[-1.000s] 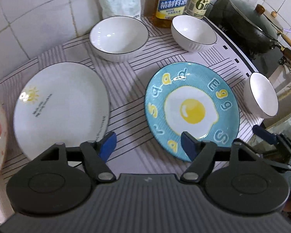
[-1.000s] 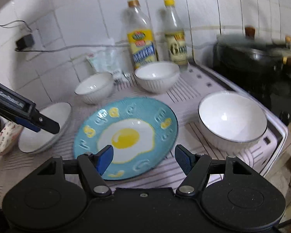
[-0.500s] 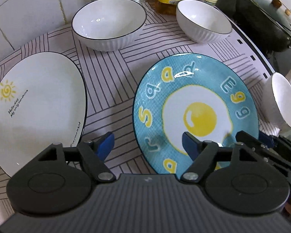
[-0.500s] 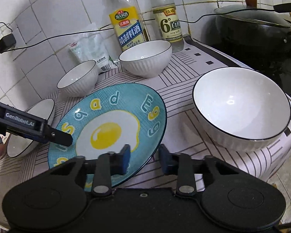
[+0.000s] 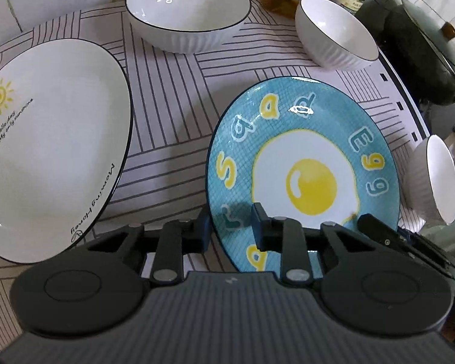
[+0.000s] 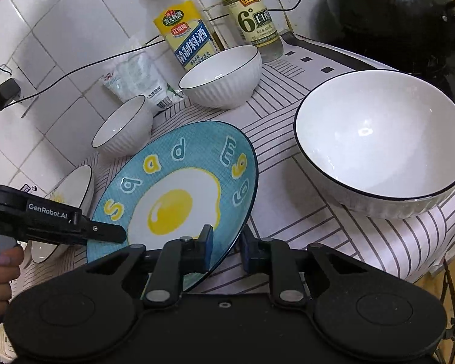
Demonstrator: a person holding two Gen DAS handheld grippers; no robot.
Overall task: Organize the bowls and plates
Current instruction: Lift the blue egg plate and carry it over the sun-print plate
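change: both grippers have closed in from wide open a second ago; each now straddles the near rim of the blue egg plate (image 5: 303, 179), which has tipped up off the striped cloth (image 5: 173, 115) since then.
meaning: judged from this, the plate is being picked up two-handed, likely to stack it on the white sun plate (image 5: 51, 145).
blue egg plate: centre of the counter, between the sun plate and the big white bowl (image 6: 382, 142); round, so no long axis; its face tilts up, the "sad egg" lettering reading from the near side.
left gripper (image 5: 230, 230): narrowed around the plate's near-left rim; firm contact i cannot tell.
right gripper (image 6: 226, 247): narrowed around the near-right rim, one finger above, one below; whether it grips i cannot tell.
small bowls: two stand at the back by the bottles (image 6: 215, 27).
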